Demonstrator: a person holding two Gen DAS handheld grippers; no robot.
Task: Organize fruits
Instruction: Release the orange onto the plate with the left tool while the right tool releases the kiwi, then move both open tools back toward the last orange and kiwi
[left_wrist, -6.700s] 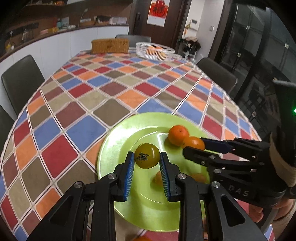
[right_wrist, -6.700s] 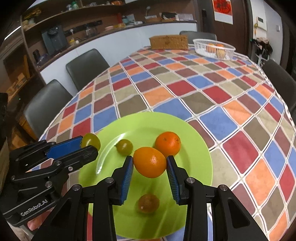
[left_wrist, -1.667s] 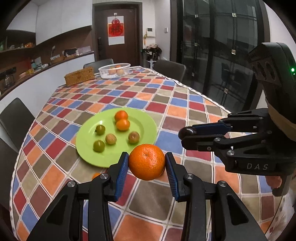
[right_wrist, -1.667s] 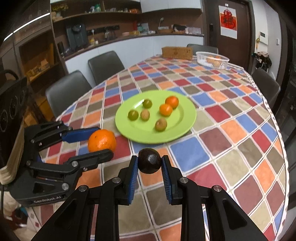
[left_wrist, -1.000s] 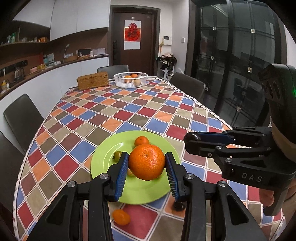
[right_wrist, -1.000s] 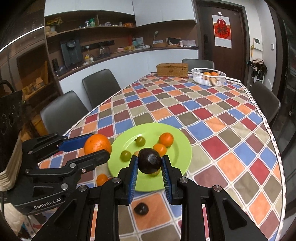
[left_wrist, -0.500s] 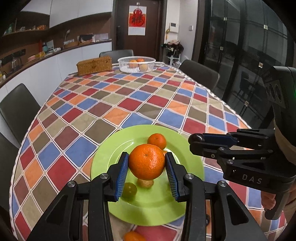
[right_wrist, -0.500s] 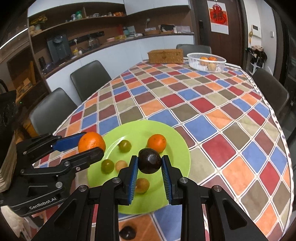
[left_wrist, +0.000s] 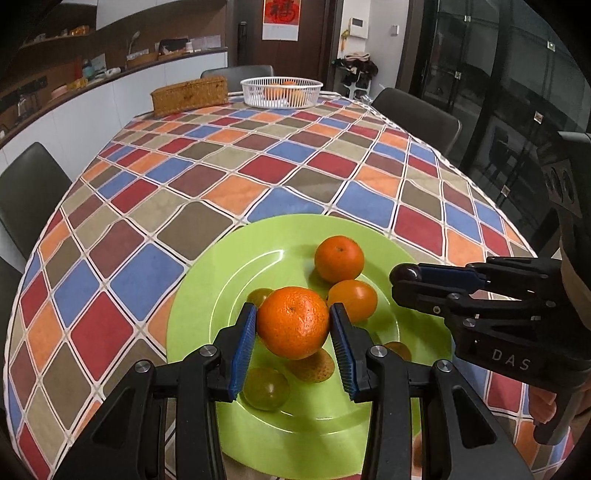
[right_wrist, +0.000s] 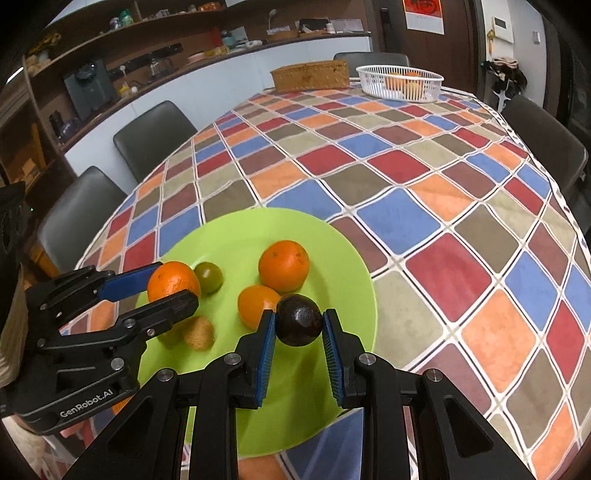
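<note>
The left tool (left_wrist: 293, 334) is gripping an orange (left_wrist: 293, 322), the right tool (right_wrist: 299, 331) is pinching a dark fruit (right_wrist: 298, 320) — both hanging over the near part of the green plate (right_wrist: 236, 236), probably to add them to the fruit already gathered there.

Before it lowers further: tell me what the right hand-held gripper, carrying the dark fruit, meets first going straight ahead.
Probably the bare green plate, right of the small orange; the right hand-held gripper holds the dark fruit above it. Depth unclear.
</note>
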